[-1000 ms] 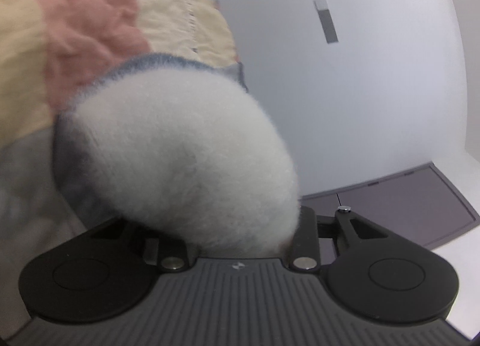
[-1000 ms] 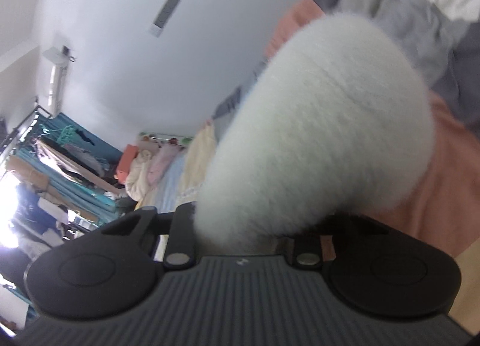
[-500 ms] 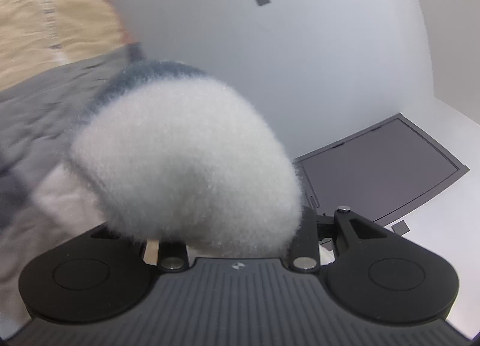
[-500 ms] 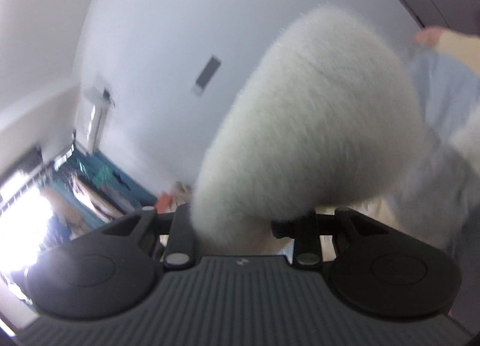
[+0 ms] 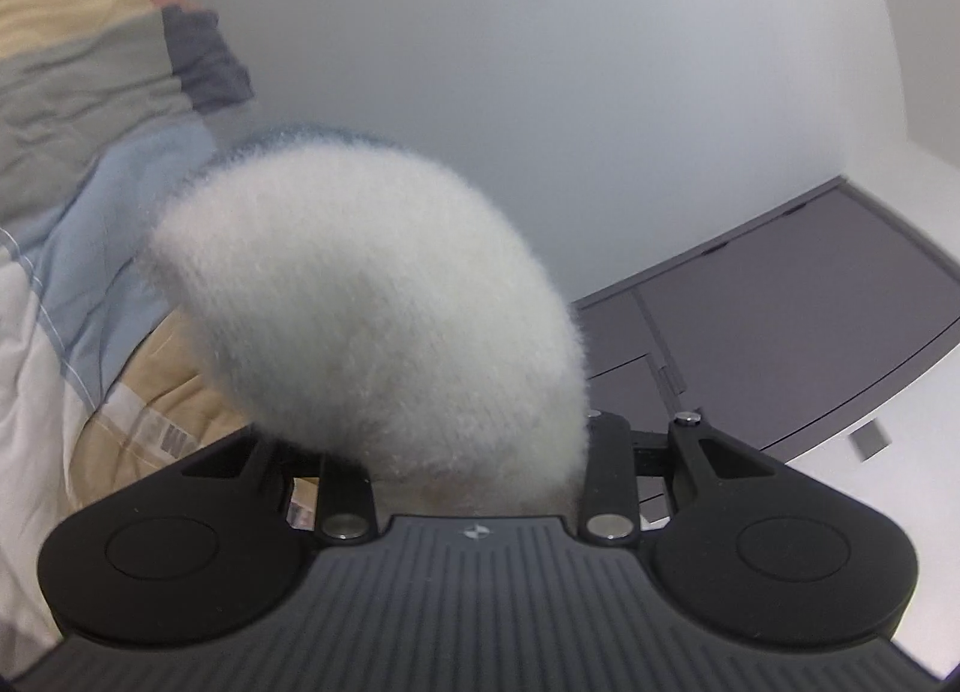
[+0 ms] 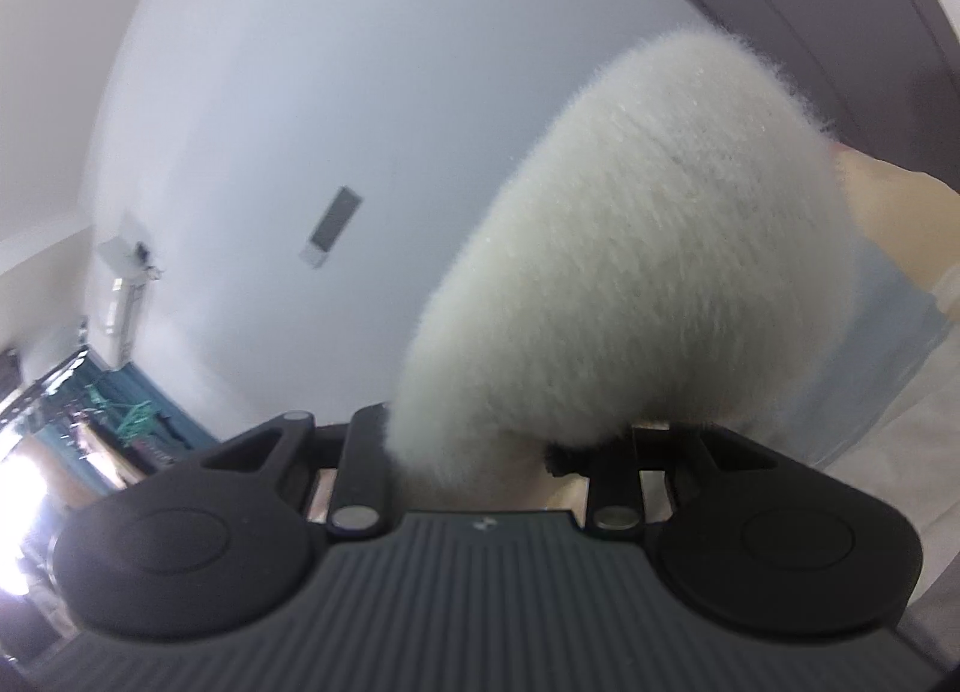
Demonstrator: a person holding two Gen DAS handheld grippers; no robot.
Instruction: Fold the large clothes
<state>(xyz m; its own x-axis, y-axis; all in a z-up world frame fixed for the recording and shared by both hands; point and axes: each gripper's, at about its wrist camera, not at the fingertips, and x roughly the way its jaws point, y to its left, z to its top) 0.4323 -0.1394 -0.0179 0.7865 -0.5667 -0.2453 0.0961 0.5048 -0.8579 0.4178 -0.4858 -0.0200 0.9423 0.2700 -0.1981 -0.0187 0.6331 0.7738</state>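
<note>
Both claws, left claw (image 5: 474, 452) and right claw (image 6: 480, 452), clamped on fluffy white garment (image 5: 372, 302), risking slippage of that bulky bunched fleece mid-lift over the bed (image 5: 90, 62).

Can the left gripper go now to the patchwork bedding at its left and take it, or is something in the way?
Probably not. The left gripper looks occupied: a fluffy white garment bulges out between its fingers and hides them. The patchwork bedding lies open with nothing across it, but the gripper must release the garment first.
</note>
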